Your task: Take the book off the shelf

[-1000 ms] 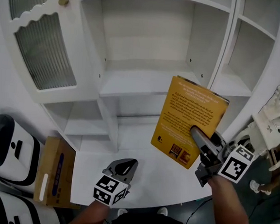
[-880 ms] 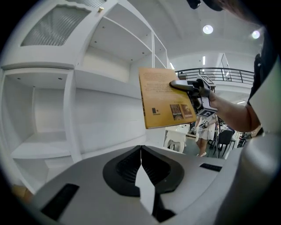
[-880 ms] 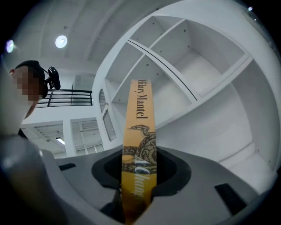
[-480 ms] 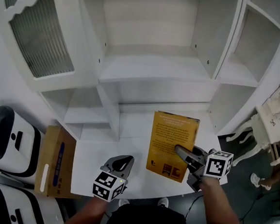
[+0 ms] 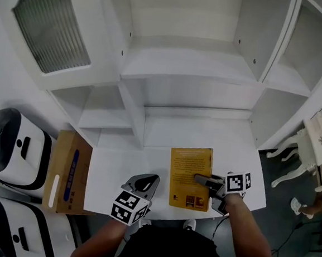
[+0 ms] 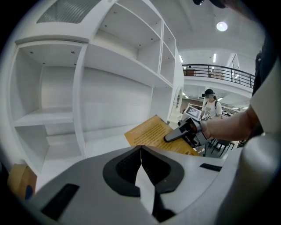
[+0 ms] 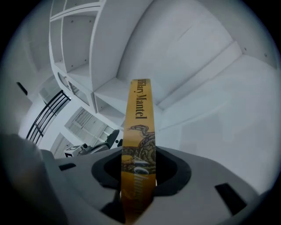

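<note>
An orange-yellow book (image 5: pixel 190 177) lies nearly flat low over the white counter (image 5: pixel 112 171) in front of the shelf unit, back cover up. My right gripper (image 5: pixel 197 178) is shut on it from the right edge; in the right gripper view the book's spine (image 7: pixel 139 132) runs straight out from between the jaws. My left gripper (image 5: pixel 148 181) hovers left of the book over the counter, jaws shut with nothing between them. From the left gripper view the book (image 6: pixel 151 133) and the right gripper (image 6: pixel 182 130) sit just ahead to the right.
The white shelf unit (image 5: pixel 183 65) stands behind with bare compartments and a ribbed glass door (image 5: pixel 52 26) swung open at left. A cardboard box (image 5: pixel 64 172) and white machines (image 5: pixel 8 148) sit left of the counter. A white chair (image 5: pixel 316 144) is at right. A person (image 6: pixel 213 105) stands far off.
The right gripper has carried the book down from in front of the shelves to just over the counter, turning it from tilted to nearly flat. The left gripper sank slightly.
</note>
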{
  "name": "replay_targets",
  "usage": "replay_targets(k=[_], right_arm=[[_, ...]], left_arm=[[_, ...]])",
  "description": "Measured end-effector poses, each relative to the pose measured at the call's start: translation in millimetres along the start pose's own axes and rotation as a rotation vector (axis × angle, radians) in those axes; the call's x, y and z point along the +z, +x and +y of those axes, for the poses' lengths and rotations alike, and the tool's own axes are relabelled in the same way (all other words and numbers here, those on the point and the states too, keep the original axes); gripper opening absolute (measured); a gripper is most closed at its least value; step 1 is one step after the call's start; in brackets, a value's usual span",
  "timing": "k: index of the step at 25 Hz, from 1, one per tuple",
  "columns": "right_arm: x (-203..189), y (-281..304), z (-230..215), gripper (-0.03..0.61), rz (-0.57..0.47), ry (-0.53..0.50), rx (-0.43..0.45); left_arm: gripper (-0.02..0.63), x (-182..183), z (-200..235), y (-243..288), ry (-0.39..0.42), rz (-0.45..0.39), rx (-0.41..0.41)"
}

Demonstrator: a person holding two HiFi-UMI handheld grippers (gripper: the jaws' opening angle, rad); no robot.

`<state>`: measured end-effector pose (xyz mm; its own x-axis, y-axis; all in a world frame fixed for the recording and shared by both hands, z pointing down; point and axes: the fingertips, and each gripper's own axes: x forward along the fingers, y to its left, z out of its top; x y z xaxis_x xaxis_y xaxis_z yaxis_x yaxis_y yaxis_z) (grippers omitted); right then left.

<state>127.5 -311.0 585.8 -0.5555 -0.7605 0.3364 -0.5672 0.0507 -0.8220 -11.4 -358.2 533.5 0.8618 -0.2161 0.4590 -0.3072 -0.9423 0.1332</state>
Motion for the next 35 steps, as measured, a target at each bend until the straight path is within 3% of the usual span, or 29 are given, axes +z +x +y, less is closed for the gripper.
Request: replay_targets(k=[8, 11, 20, 26, 35], right_arm=[[-32, 33, -69, 0.156, 0.118, 0.129, -0.051], [-43, 43, -81, 0.156, 0.154, 0.182, -0.046], [-56, 57, -100, 0.158, 0.194, 0.217, -0.067], [-61, 57, -120, 0.161, 0.183, 0.201, -0.154], [-65, 54, -145, 0.255, 0.205, 0.120, -0.330]], left_arm=[[0.011, -8, -5, 4, -0.016, 0.020, -0.002], [0.011, -13, -7, 7, -0.015, 0.035, -0.004], [0.011, -16, -7, 7, -0.021, 0.046, 0.000], [0.011, -20, -4, 6, -0.026, 0.058, 0.006], [0.011, -21, -3, 9, -0.030, 0.068, 0.004]])
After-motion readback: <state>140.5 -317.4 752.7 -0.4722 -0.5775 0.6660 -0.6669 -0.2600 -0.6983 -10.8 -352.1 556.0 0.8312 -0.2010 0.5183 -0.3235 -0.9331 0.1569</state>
